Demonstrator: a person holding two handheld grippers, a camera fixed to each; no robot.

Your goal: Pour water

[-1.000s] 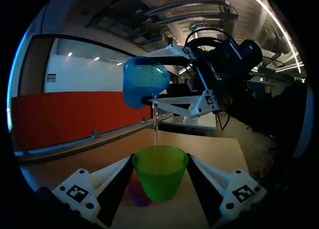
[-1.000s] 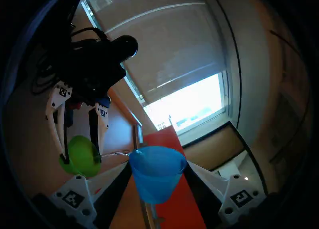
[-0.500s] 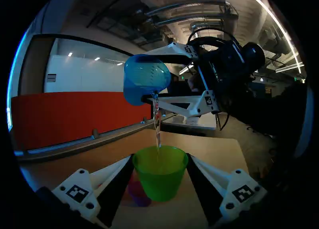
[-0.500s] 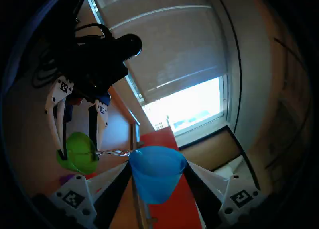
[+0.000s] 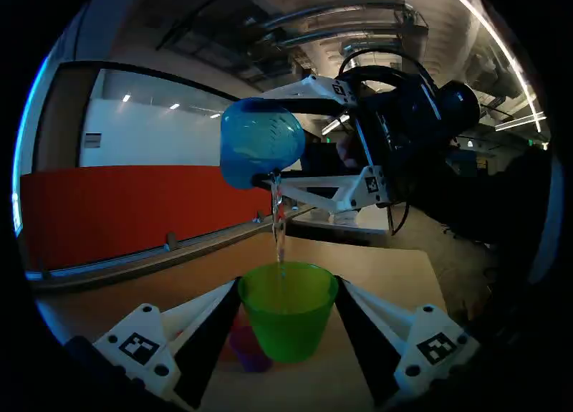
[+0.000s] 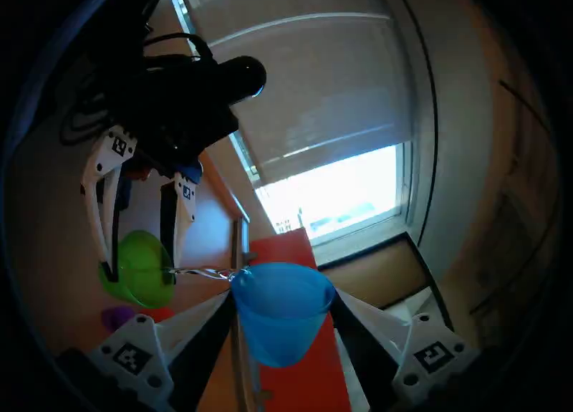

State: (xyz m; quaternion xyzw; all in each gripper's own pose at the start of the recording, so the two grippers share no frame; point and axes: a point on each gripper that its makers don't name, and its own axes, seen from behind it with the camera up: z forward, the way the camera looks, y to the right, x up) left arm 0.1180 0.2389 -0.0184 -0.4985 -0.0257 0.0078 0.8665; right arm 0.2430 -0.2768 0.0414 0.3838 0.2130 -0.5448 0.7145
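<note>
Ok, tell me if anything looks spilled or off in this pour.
Nothing stands out. The stream of water from the tilted blue cup lands inside the green cup, and the table beside it shows no puddle that I can see.

Left gripper view: camera low, just above desk [image 5: 387, 269], behind left claw [image 5: 286, 289], facing level across desk toward red partition [image 5: 129, 204]; green cup [image 5: 288, 326] very near.
Right gripper view: camera higher, rolled sideways, behind right claw [image 6: 283, 296], blue cup [image 6: 281, 326] very near, facing window [image 6: 336, 190].
Shared: both cups, both claws, water stream [image 5: 278, 229], red partition.
</note>
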